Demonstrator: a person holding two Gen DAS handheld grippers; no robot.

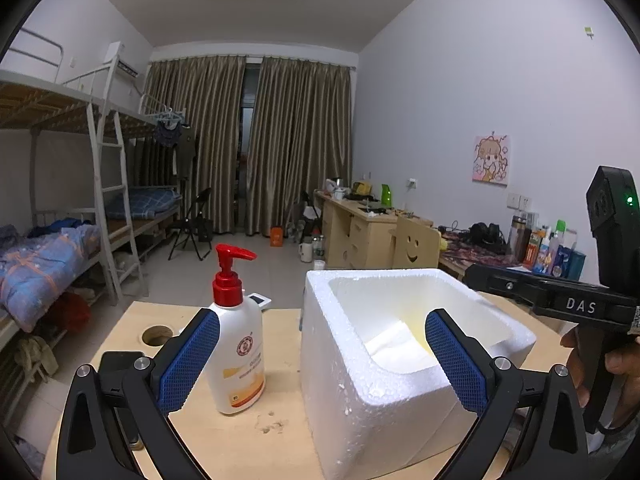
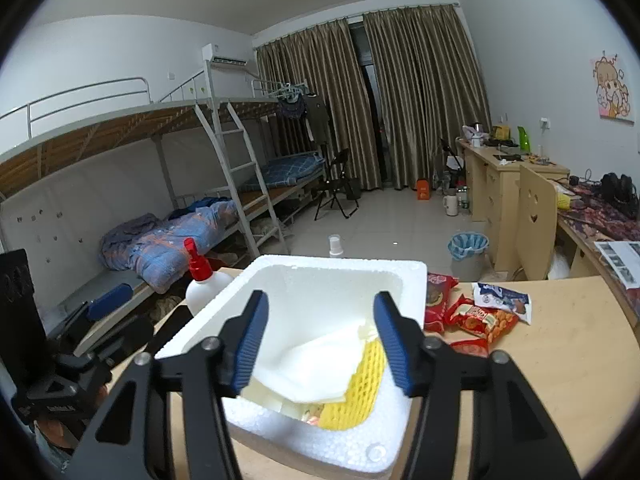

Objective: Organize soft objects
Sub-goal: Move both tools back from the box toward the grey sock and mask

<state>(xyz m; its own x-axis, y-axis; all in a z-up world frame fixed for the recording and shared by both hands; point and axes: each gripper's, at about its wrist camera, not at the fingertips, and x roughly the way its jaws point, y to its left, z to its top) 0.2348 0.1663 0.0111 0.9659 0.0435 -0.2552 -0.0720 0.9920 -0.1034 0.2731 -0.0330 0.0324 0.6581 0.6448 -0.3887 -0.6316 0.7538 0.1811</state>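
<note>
Yellow foam net (image 2: 362, 384) and white foam sheet (image 2: 316, 364) lie inside styrofoam box (image 2: 340, 268); light, squashy, pinch at edge. Right gripper (image 2: 322, 344) agape above, empty. Left gripper (image 1: 322, 360) wide apart, empty.

On the table (image 2: 560, 344), the foam box (image 2: 304, 280) stands open-topped, its far half bare, so entry from above is free. At its 9 o'clock the pump bottle (image 1: 240, 352) stands just beside the wall, narrowing that side. At 3 o'clock snack packets (image 2: 480, 316) crowd the wall; beyond them the tabletop lies bare.
</note>
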